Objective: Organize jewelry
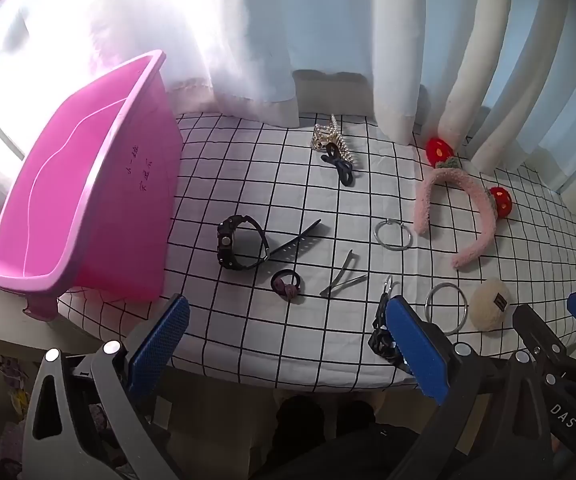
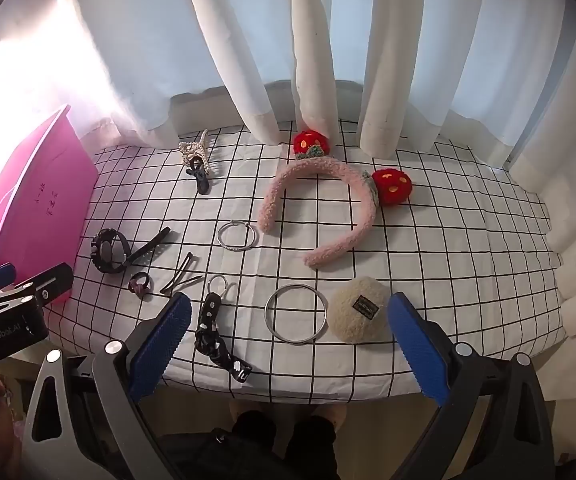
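Observation:
Jewelry and hair accessories lie spread on a checked tablecloth (image 1: 288, 332). A black watch (image 1: 240, 246) sits beside the pink bin (image 1: 88, 184), which stands at the left with nothing visible inside. Near it lie a purple hair tie (image 1: 286, 284), a metal clip (image 1: 342, 276) and two silver rings (image 2: 237, 235) (image 2: 296, 314). A pink fuzzy headband (image 2: 320, 208) with red strawberries lies further back, and a cream pom-pom (image 2: 358, 312) at the front. My left gripper (image 1: 288, 344) is open above the front edge. My right gripper (image 2: 288, 344) is open too, holding nothing.
A pearl claw clip (image 1: 330, 140) and dark bow clip (image 1: 340, 166) lie near white curtains (image 2: 316, 40) at the back. A black strap keyring (image 2: 212, 332) lies at the front edge. A person's legs (image 2: 280, 440) show below the table.

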`<state>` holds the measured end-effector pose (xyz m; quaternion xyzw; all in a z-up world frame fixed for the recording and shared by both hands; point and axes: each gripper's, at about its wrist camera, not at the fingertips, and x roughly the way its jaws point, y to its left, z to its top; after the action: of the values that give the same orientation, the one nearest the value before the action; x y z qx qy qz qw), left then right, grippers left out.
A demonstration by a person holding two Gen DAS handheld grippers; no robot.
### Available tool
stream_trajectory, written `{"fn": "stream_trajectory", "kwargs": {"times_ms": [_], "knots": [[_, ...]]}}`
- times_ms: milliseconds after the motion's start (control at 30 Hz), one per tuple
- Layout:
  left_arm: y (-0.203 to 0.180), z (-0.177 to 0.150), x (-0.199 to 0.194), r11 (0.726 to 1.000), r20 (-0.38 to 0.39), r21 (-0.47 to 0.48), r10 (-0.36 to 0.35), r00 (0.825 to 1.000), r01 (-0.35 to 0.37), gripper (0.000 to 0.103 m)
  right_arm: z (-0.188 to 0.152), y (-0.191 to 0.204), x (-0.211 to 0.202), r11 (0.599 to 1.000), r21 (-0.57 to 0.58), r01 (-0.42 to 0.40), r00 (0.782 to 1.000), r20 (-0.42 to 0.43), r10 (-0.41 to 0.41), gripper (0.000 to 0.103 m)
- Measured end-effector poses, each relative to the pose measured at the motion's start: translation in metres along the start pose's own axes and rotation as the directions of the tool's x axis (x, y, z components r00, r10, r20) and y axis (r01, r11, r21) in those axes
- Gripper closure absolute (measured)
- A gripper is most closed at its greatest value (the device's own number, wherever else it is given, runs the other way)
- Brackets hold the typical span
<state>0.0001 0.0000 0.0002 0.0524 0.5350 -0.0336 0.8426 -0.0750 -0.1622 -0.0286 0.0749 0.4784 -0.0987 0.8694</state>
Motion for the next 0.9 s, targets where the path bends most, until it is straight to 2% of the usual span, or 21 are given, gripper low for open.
{"fn": "stream_trajectory", "kwargs": {"times_ms": [900], "knots": [[0.0029, 0.0019, -0.0033, 1.000, 0.016, 0.003, 0.010, 1.000, -0.010, 0.006, 0.0023, -0.0007, -0.0046, 1.000, 0.006, -0.007, 1.000, 0.010, 0.007, 0.009]]}}
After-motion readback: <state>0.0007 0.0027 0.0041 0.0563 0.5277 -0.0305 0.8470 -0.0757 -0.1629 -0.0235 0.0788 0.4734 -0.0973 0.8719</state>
